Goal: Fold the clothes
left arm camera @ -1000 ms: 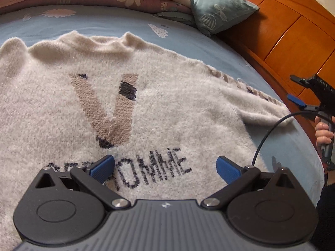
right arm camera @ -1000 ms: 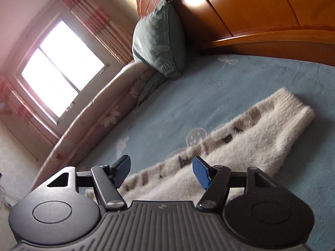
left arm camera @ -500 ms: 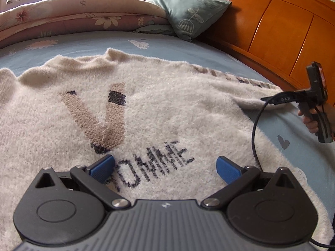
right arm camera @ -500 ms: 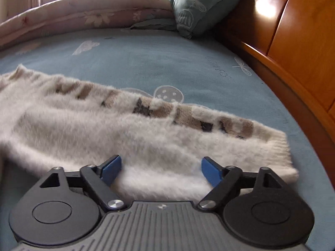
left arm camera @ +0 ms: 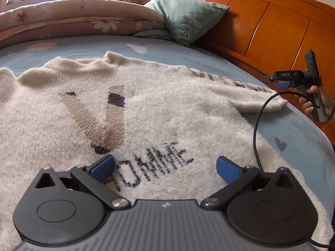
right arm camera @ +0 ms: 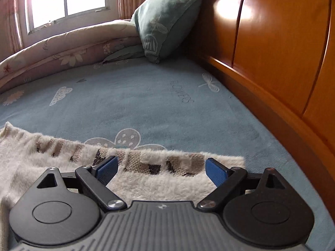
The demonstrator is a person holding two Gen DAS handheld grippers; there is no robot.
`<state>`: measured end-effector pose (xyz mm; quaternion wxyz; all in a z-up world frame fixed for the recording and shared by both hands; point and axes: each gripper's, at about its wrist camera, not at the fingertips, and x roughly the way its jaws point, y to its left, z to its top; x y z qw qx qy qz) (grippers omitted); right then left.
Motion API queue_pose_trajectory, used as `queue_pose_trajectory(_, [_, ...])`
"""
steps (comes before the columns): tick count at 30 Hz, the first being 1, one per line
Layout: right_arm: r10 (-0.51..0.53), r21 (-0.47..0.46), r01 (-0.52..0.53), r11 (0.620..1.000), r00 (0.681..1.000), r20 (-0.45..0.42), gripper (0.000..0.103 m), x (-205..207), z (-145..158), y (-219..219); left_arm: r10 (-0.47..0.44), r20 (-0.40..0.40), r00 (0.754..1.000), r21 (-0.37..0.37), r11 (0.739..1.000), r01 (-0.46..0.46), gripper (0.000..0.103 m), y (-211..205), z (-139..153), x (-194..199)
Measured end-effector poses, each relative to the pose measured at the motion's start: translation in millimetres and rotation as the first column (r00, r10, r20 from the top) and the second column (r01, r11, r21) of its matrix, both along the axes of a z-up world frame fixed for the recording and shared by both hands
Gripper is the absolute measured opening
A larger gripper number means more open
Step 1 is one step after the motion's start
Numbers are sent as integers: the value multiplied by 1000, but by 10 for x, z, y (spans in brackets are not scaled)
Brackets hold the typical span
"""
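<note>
A fluffy cream sweater point(left arm camera: 159, 113) with a brown V and dark lettering lies flat, front up, on the blue bedsheet point(left arm camera: 188, 54). My left gripper point(left arm camera: 165, 167) hovers open over its lower chest, nothing between the blue pads. The sweater's right sleeve point(right arm camera: 159, 173), with a brown and black checked strip, stretches toward the headboard. My right gripper point(right arm camera: 161, 170) stands open just above the sleeve near its cuff, pads apart and not pressing the knit. In the left wrist view the right gripper point(left arm camera: 293, 79) shows at far right, held by a hand point(left arm camera: 309, 102).
A wooden headboard point(right arm camera: 272, 62) runs along the right. A teal pillow point(right arm camera: 165, 23) leans against it at the far end, beside a rolled floral quilt point(right arm camera: 69, 50). A black cable point(left arm camera: 257, 125) trails over the sweater's right side. Bare blue sheet point(right arm camera: 136, 100) lies beyond the sleeve.
My right gripper rolled upright, widened its jaws and shifted along the sleeve toward the cuff. The left gripper rolled slightly and stayed over the lettering.
</note>
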<state>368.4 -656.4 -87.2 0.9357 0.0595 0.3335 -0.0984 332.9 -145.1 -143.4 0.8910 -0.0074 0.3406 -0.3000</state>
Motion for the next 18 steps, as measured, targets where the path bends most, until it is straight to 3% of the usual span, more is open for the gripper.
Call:
queue_pose_trajectory(4, [-12,39,15,999,997,-71,93,-2,-352,-89,0,-3,1000,-13,1000,0,102,20,-3,3])
queue_pose_trajectory(7, [-12,-12,12,1000,998,-61,94,-251,-509,-113,0,-2,1000,-14,1000,0,102,20,-6,2])
queue_pose_trajectory(13, [-40,-26,39,999,997,-68,94,-363,-250,25,-1,3,1000,-7,1000,1,102,8,-11,-1])
queue_pose_trajectory(16, [43,20,-43,999,999,-10,94,-153,-56,331,0,3,1000,-9,1000,0,102,11,-13,-1])
queue_pose_trajectory(18, [135,31,-134,990,991,-18,94,33,-56,691,0,3,1000,-11,1000,0,102,14,-12,1])
